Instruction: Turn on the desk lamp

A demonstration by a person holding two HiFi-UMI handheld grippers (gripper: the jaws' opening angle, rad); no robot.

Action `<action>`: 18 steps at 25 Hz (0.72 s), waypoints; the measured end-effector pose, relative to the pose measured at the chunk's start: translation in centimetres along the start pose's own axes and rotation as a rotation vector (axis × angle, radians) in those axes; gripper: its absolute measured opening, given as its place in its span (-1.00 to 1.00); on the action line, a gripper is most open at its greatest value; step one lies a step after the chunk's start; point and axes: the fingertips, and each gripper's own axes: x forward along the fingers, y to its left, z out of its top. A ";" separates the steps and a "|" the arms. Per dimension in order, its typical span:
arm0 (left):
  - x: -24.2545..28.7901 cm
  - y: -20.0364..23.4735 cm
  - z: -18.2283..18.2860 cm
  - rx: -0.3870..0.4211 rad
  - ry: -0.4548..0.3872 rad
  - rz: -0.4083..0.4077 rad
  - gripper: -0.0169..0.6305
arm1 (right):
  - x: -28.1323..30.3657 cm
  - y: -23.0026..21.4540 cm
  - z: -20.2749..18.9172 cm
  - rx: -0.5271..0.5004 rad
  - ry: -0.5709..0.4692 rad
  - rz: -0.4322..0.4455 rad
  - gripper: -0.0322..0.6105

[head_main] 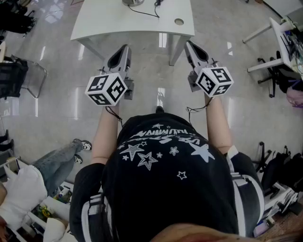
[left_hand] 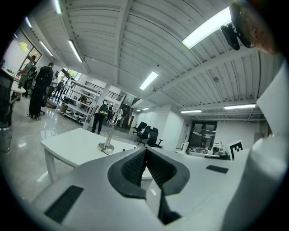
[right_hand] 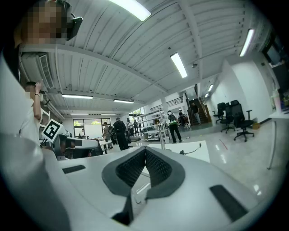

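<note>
The desk lamp's round metal base [head_main: 134, 2] stands at the far edge of a white table [head_main: 113, 21], with its black cable trailing right. In the left gripper view the lamp base [left_hand: 107, 147] and thin pole rise from the table [left_hand: 67, 146] ahead. In the right gripper view the lamp pole [right_hand: 162, 140] shows just beyond the jaws. My left gripper [head_main: 125, 47] and right gripper [head_main: 188, 44] hover in front of the table, short of it. Both are shut with nothing between the pads; the jaws meet tip to tip in the left gripper view [left_hand: 145, 151] and the right gripper view [right_hand: 145, 150].
A round cable hole [head_main: 178, 21] sits near the table's right front corner. A chair [head_main: 21, 78] stands at the left and an office chair [head_main: 273, 75] beside another desk at the right. A seated person's leg [head_main: 57, 160] is at lower left. People stand far back.
</note>
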 end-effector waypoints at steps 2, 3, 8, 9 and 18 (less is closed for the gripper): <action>0.7 -0.8 -0.4 -0.005 0.000 0.001 -0.91 | -0.2 -0.8 -0.2 0.001 0.007 0.013 -0.89; 1.1 -1.1 -0.6 -0.006 0.000 0.002 -0.91 | -0.3 -1.2 -0.4 0.001 0.012 0.017 -0.89; 2.4 -1.9 -1.3 0.001 0.001 0.007 -0.91 | 0.1 -2.6 -1.2 0.009 0.030 0.032 -0.89; 2.5 -1.8 -1.4 0.002 0.005 0.011 -0.92 | 0.3 -2.7 -1.4 0.014 0.033 0.033 -0.89; 5.3 0.9 -2.3 -0.006 0.042 0.012 -0.91 | 3.6 -4.3 -2.8 0.042 0.069 0.015 -0.89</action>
